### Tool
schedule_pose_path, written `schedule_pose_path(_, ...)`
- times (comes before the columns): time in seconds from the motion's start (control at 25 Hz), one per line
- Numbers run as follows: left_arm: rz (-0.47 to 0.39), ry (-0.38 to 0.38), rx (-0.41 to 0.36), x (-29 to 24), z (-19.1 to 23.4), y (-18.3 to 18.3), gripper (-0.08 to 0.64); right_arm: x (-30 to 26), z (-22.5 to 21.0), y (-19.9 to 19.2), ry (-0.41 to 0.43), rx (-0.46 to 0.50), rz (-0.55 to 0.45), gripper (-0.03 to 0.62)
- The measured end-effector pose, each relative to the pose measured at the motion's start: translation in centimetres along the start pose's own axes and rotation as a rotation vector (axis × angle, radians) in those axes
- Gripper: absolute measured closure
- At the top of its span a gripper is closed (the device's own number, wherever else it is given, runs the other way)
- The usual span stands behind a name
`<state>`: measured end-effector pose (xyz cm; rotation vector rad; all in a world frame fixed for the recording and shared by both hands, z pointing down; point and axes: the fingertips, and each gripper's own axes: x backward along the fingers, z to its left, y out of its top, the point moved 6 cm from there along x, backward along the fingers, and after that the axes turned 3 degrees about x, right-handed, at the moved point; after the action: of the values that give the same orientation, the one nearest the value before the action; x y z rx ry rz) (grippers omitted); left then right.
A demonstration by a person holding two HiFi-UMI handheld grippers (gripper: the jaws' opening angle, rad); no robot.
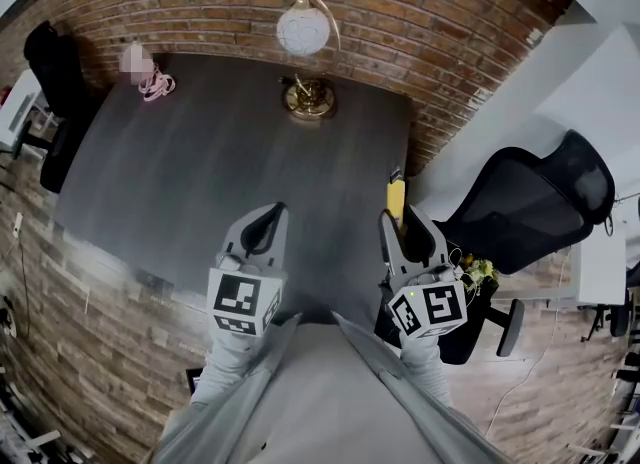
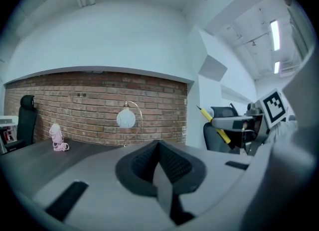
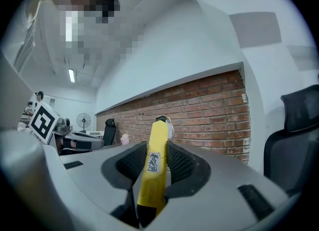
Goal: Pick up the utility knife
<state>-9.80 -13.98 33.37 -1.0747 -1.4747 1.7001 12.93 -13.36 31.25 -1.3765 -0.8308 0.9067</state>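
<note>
The yellow utility knife [image 3: 153,170] stands clamped between the ribbed pads of my right gripper [image 3: 152,165], its black tip pointing up and away. In the head view the knife [image 1: 396,197] sticks out ahead of the right gripper [image 1: 398,224], lifted over the right edge of the dark table [image 1: 220,172]. From the left gripper view the knife [image 2: 215,125] shows at the right, slanting out of the other gripper. My left gripper [image 2: 158,166] has its pads together with nothing between them; in the head view the left gripper [image 1: 268,220] hovers over the table's near part.
A brass lamp with a white globe [image 1: 304,32] stands at the table's far edge by the brick wall [image 1: 200,2]. A small pink object [image 1: 152,82] lies at the far left. Black office chairs stand at the right [image 1: 530,202] and the far left [image 1: 55,77].
</note>
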Motion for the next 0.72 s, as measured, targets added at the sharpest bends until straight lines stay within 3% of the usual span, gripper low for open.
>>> schedule_pose_path(0.72, 0.027, 0.014, 0.015, 0.9, -0.1, -1.0, 0.541, 1.1, 0.8, -0.3, 0.025, 0.005, -0.012, 0.453)
